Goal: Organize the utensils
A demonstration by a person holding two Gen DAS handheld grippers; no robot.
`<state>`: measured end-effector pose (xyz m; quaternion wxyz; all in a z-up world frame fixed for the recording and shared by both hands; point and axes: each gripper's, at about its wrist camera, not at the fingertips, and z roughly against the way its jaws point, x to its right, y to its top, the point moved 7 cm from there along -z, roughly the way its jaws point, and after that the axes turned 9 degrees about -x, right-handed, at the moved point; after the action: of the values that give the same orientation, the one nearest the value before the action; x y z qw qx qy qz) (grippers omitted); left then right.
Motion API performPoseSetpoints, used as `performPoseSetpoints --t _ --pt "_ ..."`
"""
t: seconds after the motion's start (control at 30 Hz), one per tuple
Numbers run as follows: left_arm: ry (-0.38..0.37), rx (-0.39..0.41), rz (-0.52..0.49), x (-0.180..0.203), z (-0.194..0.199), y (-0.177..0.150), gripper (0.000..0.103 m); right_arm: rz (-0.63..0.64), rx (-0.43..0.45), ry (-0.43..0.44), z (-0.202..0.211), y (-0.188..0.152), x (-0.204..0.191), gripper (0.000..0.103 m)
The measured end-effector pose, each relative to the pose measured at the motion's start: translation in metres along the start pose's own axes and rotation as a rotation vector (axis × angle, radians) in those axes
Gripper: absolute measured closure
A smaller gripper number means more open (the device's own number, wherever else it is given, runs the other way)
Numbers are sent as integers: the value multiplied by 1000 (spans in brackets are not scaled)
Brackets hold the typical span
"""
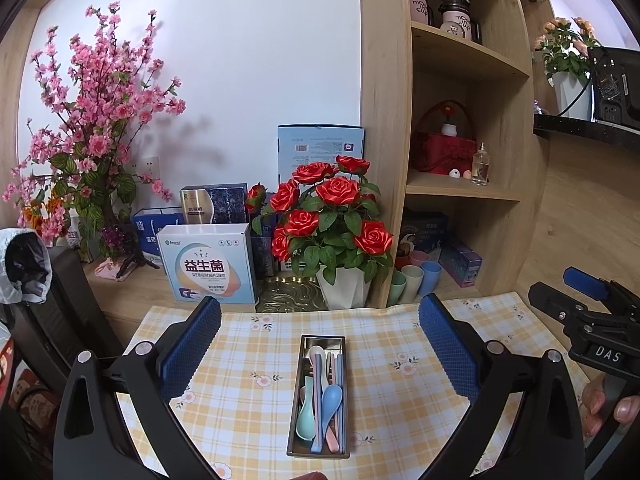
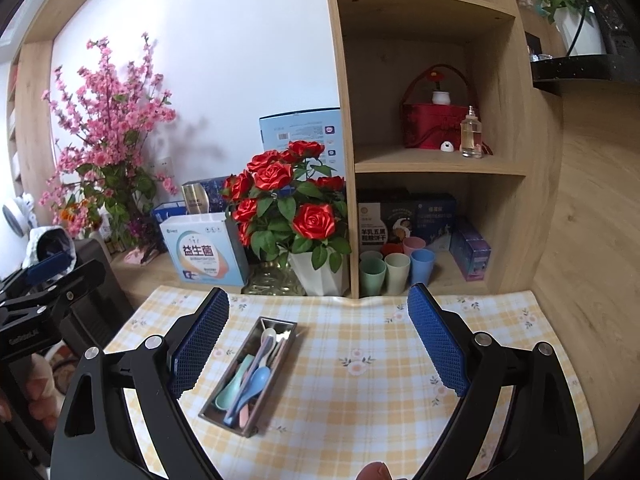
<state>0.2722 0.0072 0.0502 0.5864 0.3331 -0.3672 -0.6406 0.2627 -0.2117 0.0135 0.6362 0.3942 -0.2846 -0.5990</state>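
Blue ribbed pads line my fingers, and both pairs are spread wide with nothing between them: my left gripper point(image 1: 320, 344) hangs right above the tray, my right gripper point(image 2: 318, 332) off to the tray's right.

Nearest to me, the metal tray point(image 1: 295, 412) lies on the yellow checked cloth point(image 1: 248, 400) that covers the table, its long side running away from me. It is a narrow, shiny steel box with low walls. Inside it, the utensils lie lengthwise and packed close: a mint-green spoon point(image 1: 306, 416) along the tray's left wall, a blue spoon point(image 1: 331, 400) partly over it with the bowl toward the tray's middle, a white spoon point(image 1: 317, 354) at the tray's far end, and pastel chopsticks point(image 1: 334, 392) in pink and pale blue beside them.

Beyond the tray, past the cloth's far edge, stands a white pot of red roses point(image 1: 328, 216). To the right of the tray and farther back, pastel cups point(image 2: 394, 268) sit on the lowest shelf of a wooden shelf unit point(image 2: 440, 168).
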Motion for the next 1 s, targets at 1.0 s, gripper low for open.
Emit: performPoseSetpoints --t 1.0 --pt "25 -29 0 -5 2 -6 6 -11 13 -3 5 3 -3 15"
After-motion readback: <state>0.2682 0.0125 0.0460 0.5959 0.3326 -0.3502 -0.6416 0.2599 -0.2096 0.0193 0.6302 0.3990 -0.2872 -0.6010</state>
